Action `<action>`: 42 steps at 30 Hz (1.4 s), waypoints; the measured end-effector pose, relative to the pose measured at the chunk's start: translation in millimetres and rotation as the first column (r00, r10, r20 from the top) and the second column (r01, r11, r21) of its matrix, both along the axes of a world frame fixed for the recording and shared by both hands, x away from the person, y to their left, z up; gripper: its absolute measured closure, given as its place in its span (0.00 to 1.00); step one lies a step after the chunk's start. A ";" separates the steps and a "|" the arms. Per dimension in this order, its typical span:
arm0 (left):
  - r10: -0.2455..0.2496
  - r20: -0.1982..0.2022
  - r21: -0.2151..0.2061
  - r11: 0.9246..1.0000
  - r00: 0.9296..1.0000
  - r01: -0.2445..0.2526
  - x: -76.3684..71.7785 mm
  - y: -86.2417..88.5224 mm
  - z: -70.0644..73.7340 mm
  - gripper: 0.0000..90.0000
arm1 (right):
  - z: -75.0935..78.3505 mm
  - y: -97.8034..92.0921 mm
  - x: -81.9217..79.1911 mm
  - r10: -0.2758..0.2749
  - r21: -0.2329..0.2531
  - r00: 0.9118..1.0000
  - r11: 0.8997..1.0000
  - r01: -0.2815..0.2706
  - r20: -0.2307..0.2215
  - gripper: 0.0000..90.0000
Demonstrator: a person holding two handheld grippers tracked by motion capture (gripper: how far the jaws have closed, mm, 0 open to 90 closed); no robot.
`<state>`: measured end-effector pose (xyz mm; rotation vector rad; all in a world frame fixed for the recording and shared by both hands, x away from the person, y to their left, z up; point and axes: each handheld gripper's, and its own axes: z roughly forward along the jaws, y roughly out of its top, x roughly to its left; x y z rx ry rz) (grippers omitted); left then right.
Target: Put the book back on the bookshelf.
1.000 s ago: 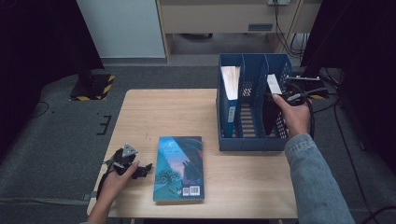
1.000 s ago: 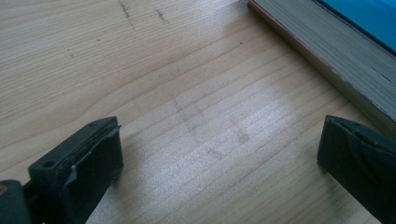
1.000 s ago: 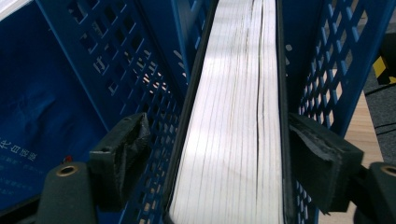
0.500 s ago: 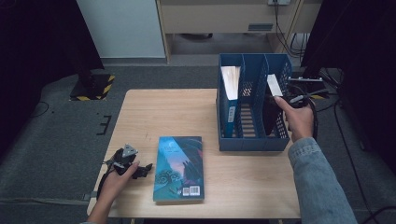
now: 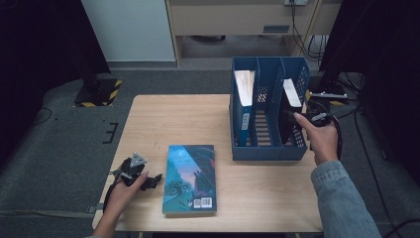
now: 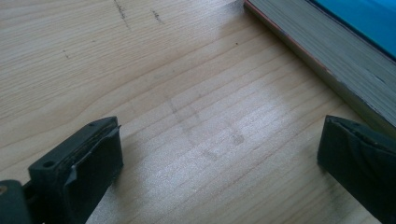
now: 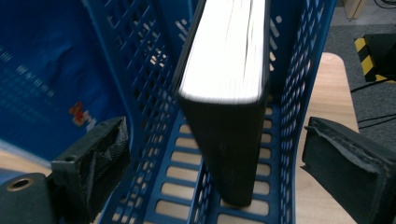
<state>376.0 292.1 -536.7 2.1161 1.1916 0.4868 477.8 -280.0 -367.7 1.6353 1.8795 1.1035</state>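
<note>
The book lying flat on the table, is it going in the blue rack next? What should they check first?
That is my guess for the next move.
1. Left gripper open: ok, its jaws stand wide apart.
2. Gripper beside the flat book: ok, near its left edge, not touching it.
3. Right gripper let go of the black book: ok, its jaws are open on either side.
4. Black book settled in the blue rack: cannot tell; it leans in the right slot.
5. Free slot: ok, the middle one looks empty.
6. Table clear between book and rack: ok.
</note>
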 end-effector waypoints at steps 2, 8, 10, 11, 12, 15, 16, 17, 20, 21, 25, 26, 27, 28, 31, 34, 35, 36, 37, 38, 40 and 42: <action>0.000 0.000 0.000 1.000 1.000 0.000 -0.2 -0.2 0.0 0.00 | -1.6 0.7 -7.2 0.005 0.003 1.000 1.000 -0.005 0.002 0.08; -0.001 0.000 0.000 1.000 1.000 0.001 0.0 -1.3 0.0 0.00 | -13.0 9.3 -36.8 0.016 -0.006 1.000 1.000 -0.016 -0.006 0.08; 0.000 0.000 0.000 1.000 1.000 0.000 0.0 -1.7 0.0 0.00 | -15.9 12.0 -44.7 0.016 -0.007 1.000 1.000 -0.016 -0.004 0.08; -0.001 0.001 0.001 1.000 1.000 0.001 0.0 -1.8 0.0 0.00 | -17.0 13.2 -47.8 0.023 -0.007 1.000 1.000 -0.023 -0.001 0.08; -0.001 0.001 0.001 1.000 1.000 0.001 0.0 -1.9 0.0 0.00 | -18.0 14.8 -50.8 0.026 -0.008 1.000 1.000 -0.026 0.000 0.08; 0.001 0.000 0.000 1.000 1.000 -0.001 -0.1 -2.1 -0.1 0.00 | -20.4 19.8 -59.7 0.039 -0.003 0.999 0.999 -0.039 0.014 0.09; 0.001 0.000 0.000 1.000 1.000 -0.001 -0.1 -2.2 0.0 0.00 | -20.8 21.2 -62.9 0.044 -0.003 0.999 0.999 -0.044 0.023 0.09; 0.002 -0.001 0.000 1.000 1.000 -0.002 0.2 -2.4 0.1 0.00 | -21.1 22.7 -65.8 0.050 -0.001 0.998 0.999 -0.050 0.029 0.10; -0.002 -0.013 0.006 1.000 1.000 0.002 1.7 -2.8 1.1 0.00 | -20.9 27.4 -74.8 0.042 -0.002 0.997 0.999 -0.042 0.063 0.12; -0.001 -0.010 0.005 1.000 1.000 0.001 1.4 -2.7 0.9 0.00 | -21.0 28.7 -76.5 0.046 0.000 0.996 0.999 -0.046 0.070 0.12; 0.000 -0.012 0.005 1.000 1.000 0.000 1.0 -2.8 1.0 0.00 | -25.5 40.1 -85.8 0.084 0.016 0.993 0.996 -0.086 0.089 0.13; 0.000 -0.012 0.005 1.000 1.000 0.000 1.0 -2.8 1.0 0.00 | -25.5 40.1 -85.8 0.084 0.016 0.993 0.996 -0.086 0.089 0.13; -0.003 -0.021 0.010 1.000 1.000 0.004 1.4 -3.1 1.8 0.00 | -29.2 46.5 -92.0 0.100 0.003 0.990 0.995 -0.101 0.101 0.15; -0.005 -0.022 0.011 1.000 1.000 0.006 1.5 -3.0 2.0 0.00 | -30.6 48.5 -94.1 0.106 0.003 0.989 0.994 -0.107 0.106 0.16; -0.009 -0.032 0.017 1.000 0.999 0.010 1.7 -3.1 2.8 0.00 | -37.2 56.4 -99.5 0.146 -0.002 0.986 0.989 -0.146 0.081 0.18; -0.007 -0.046 0.025 1.000 0.999 0.008 2.7 -4.2 4.0 0.00 | -41.0 65.2 -104.5 0.193 -0.015 0.978 0.981 -0.192 0.079 0.21; -0.006 -0.045 0.024 1.000 0.999 0.008 2.6 -4.3 4.0 0.00 | -41.4 68.5 -105.9 0.208 -0.019 0.975 0.978 -0.207 0.082 0.21; -0.005 -0.043 0.023 1.000 0.999 0.006 2.4 -4.2 3.8 0.00 | -41.7 71.3 -106.6 0.217 -0.016 0.972 0.976 -0.217 0.083 0.21; -0.002 -0.042 0.021 1.000 0.999 0.003 2.2 -4.3 3.7 0.00 | -42.3 74.9 -107.0 0.236 -0.017 0.968 0.972 -0.235 0.088 0.21; 0.007 -0.042 0.020 1.000 0.999 -0.006 2.0 -4.9 3.6 0.00 | -43.0 78.8 -107.3 0.251 -0.014 0.964 0.968 -0.250 0.087 0.21; 0.021 -0.045 0.022 1.000 0.999 -0.020 2.0 -6.2 3.8 0.00 | -46.7 89.4 -108.4 0.287 -0.038 0.953 0.958 -0.284 0.103 0.21; 0.033 -0.051 0.027 0.999 0.998 -0.032 3.1 -7.8 4.5 0.00 | -54.0 103.0 -108.6 0.334 -0.049 0.939 0.942 -0.331 0.079 0.21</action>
